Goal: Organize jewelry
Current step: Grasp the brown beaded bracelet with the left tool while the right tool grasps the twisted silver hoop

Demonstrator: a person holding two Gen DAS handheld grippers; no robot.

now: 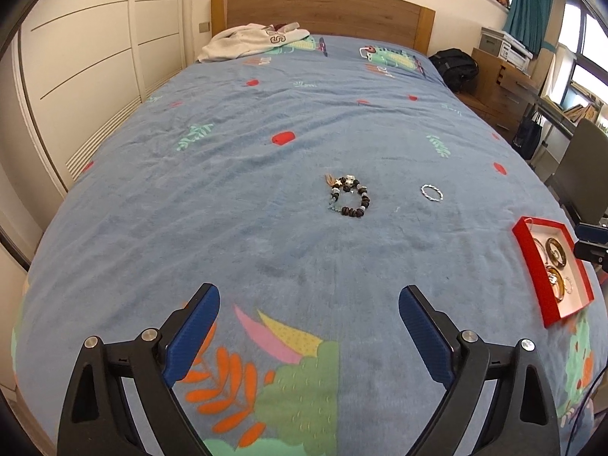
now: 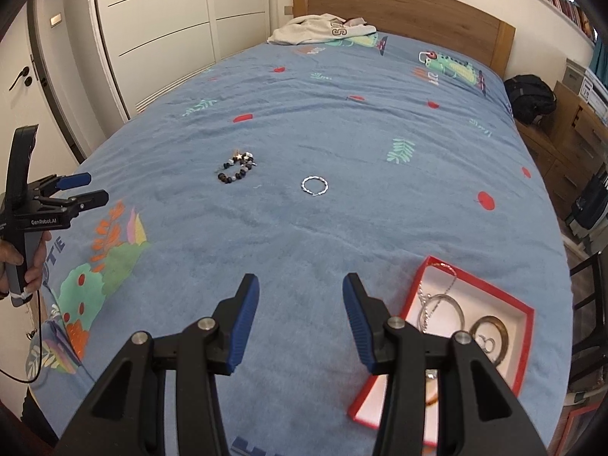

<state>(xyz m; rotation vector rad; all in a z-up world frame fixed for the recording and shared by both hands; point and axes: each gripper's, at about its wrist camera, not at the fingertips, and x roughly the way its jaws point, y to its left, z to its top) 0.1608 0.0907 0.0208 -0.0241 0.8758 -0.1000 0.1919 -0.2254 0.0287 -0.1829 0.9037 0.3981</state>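
The red box (image 2: 526, 313) lay at four o'clock on the bedspread (image 1: 266, 228), holding bangles and a chain. The beaded bracelet (image 1: 349, 197) and silver ring bracelet (image 1: 431, 192) lay outside toward twelve. Both the left gripper (image 1: 308, 323) and right gripper (image 2: 301, 311) stood apart, empty. Only the right view showed a hand (image 2: 22, 262).

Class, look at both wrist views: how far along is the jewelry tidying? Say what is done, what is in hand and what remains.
Done: several bangles and a chain already lie in the red box. In hand: nothing; the left hand-held gripper and the right hand-held gripper are both open and empty above the bedspread. Left: the beaded bracelet and the silver ring bracelet still lie loose on the bed.
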